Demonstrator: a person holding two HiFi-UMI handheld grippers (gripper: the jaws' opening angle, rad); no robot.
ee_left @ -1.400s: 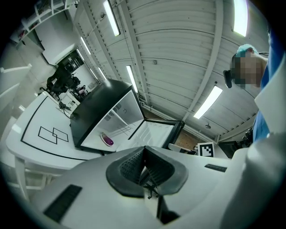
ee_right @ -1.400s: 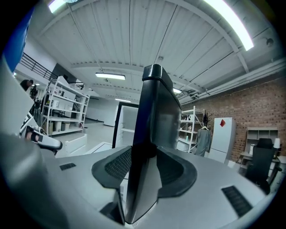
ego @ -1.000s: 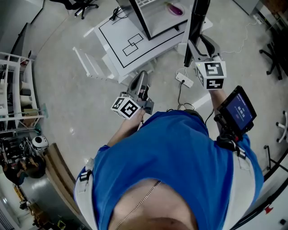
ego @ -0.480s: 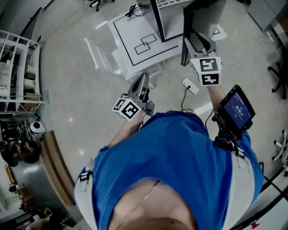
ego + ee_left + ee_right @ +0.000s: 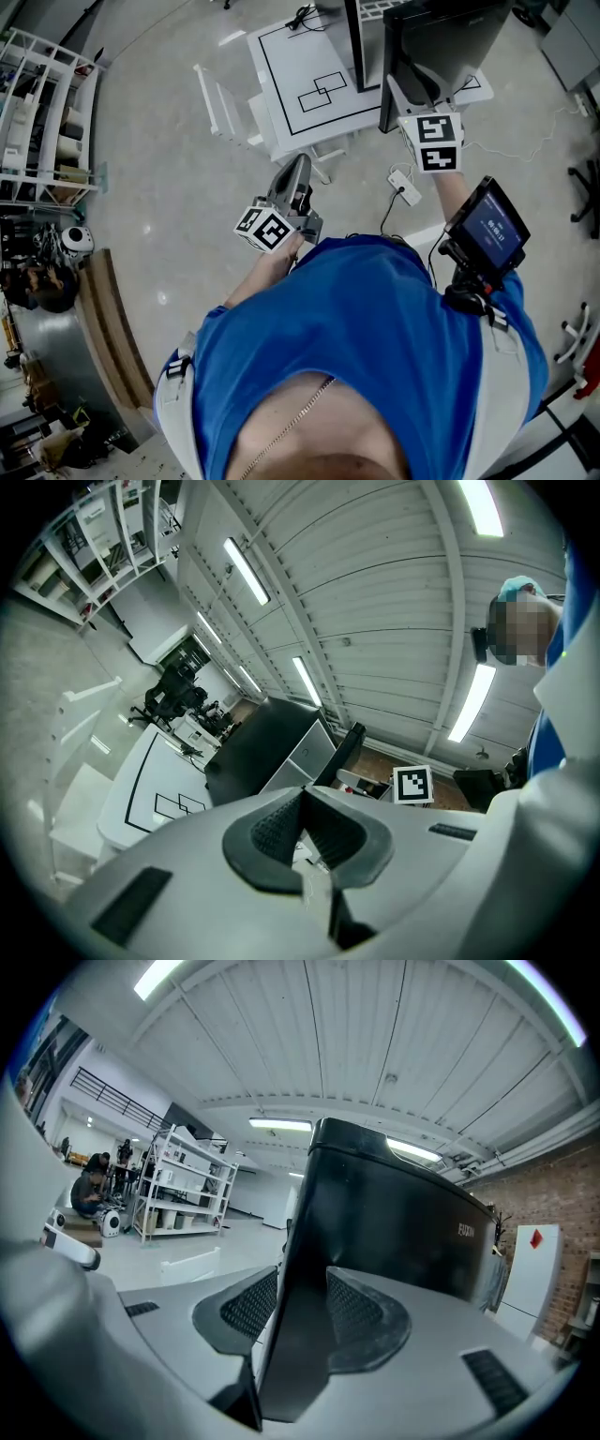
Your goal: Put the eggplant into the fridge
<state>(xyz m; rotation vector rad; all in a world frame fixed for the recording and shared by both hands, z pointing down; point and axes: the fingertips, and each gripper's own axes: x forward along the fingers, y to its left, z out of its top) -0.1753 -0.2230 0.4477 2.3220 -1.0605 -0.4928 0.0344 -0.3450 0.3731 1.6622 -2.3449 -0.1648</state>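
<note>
Edge of the fridge door (image 5: 445,47) is clamped by the right gripper (image 5: 410,94). In the right gripper view the black panel of the fridge door (image 5: 394,1222) is seen standing upright between the two ribbed pads, and it is pressed by them from both sides, so the right gripper (image 5: 292,1288) is closed at a middle width on this door. The door is swung open.

The left gripper (image 5: 298,164) is held lower, in front of the blue shirt (image 5: 356,328), and is pointed toward the white platform (image 5: 309,84) on which black rectangles are drawn. In the left gripper view its pads are brought together at the tips and nothing is carried between them (image 5: 302,803). Beyond them the black fridge (image 5: 253,757) is seen with its pale inside exposed.

The eggplant cannot be made out in any of the views; it is held by neither gripper.

A small screen device (image 5: 487,228) is worn on the right forearm. A white power strip (image 5: 405,187) is laid on the grey floor (image 5: 178,216) near the platform. A white shelf rack (image 5: 42,122) is placed well apart at the left side.
</note>
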